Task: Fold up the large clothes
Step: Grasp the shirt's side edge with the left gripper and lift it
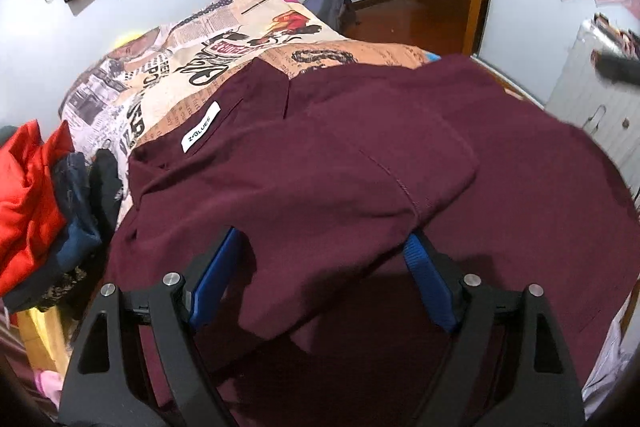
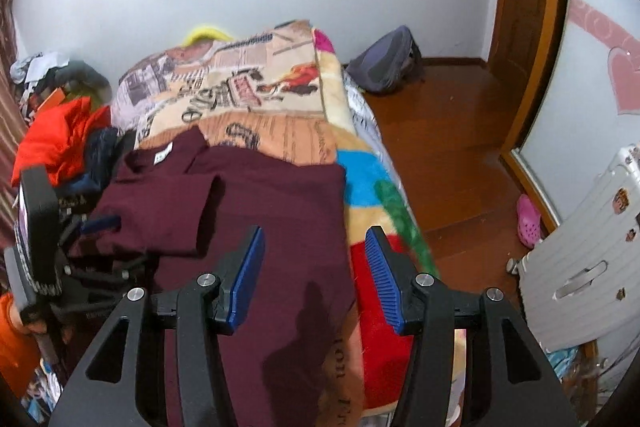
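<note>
A large maroon shirt (image 1: 360,167) with a white neck label (image 1: 200,127) lies on the bed, one sleeve folded across its body. It also shows in the right wrist view (image 2: 272,211). My left gripper (image 1: 320,251) is open, its blue pads (image 1: 428,279) spread wide with a fold of the shirt draped between them and over the tips. My right gripper (image 2: 316,247) is open and empty, hovering above the shirt's right edge. The left gripper also shows at the left of the right wrist view (image 2: 80,231).
The bed has a printed blanket (image 2: 260,99). A pile of red and dark clothes (image 1: 36,187) lies at the left. A backpack (image 2: 384,63), a pink shoe (image 2: 528,215) and a white suitcase (image 2: 580,259) stand on the wooden floor to the right.
</note>
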The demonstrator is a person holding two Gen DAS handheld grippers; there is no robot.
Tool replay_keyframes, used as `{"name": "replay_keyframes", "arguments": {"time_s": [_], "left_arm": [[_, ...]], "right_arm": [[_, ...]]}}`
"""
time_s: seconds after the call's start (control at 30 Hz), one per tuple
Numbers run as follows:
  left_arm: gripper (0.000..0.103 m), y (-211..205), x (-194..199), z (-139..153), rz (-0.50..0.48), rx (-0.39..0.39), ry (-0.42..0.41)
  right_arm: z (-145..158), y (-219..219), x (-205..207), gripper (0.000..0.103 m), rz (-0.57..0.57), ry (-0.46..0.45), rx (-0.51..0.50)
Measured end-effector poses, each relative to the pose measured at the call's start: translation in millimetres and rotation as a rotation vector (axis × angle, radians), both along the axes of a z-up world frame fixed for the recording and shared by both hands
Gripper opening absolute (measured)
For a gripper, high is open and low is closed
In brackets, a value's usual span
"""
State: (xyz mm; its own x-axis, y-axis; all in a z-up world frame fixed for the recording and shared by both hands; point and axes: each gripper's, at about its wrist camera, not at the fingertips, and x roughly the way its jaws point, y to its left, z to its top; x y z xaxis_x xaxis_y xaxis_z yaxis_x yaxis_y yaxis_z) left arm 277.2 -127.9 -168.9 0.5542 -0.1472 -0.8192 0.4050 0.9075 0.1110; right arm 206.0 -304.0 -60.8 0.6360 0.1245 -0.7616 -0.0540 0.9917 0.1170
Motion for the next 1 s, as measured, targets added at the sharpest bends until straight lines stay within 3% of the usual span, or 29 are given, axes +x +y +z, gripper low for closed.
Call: {"name": "replay_keyframes", "arguments": {"time_s": [0.07,0.13,0.3,0.57,0.73,0.9,1.0], "left_arm": [[0.081,4.0,8.0,0.1,0.034,-0.014,-0.013],[0.050,8.8,17.4,-3.2,0.060,-0.013,-0.005],[0.014,31.0,27.0,2.0,0.103,-0.096,0.028],[0.005,121.8,10.9,60.0,0.291,-0.303,-0.081],[0.003,188.1,-19.3,86.3,0.418,-0.370,-0.162],[0.002,238.6,-46.7,87.3,0.521,-0.411,-0.183],[0.003,252.3,-55.4,72.7,0.554,-0.379,-0.161]], "right_arm": [[-6.4,1.0,-0.4,0.049,0.009,0.019,0.004],[-12.2,5.1,-0.6,0.049,0.016,0.033,0.001],[-21.2,13.7,-2.8,0.049,0.033,0.050,-0.031],[-27.4,21.3,1.4,0.049,0.042,0.065,-0.085],[-36.0,21.8,6.6,0.049,0.029,0.093,-0.071],[-44.9,26.0,9.8,0.049,0.015,0.118,-0.071],[-47.5,28.3,10.5,0.049,0.013,0.129,-0.070]]}}
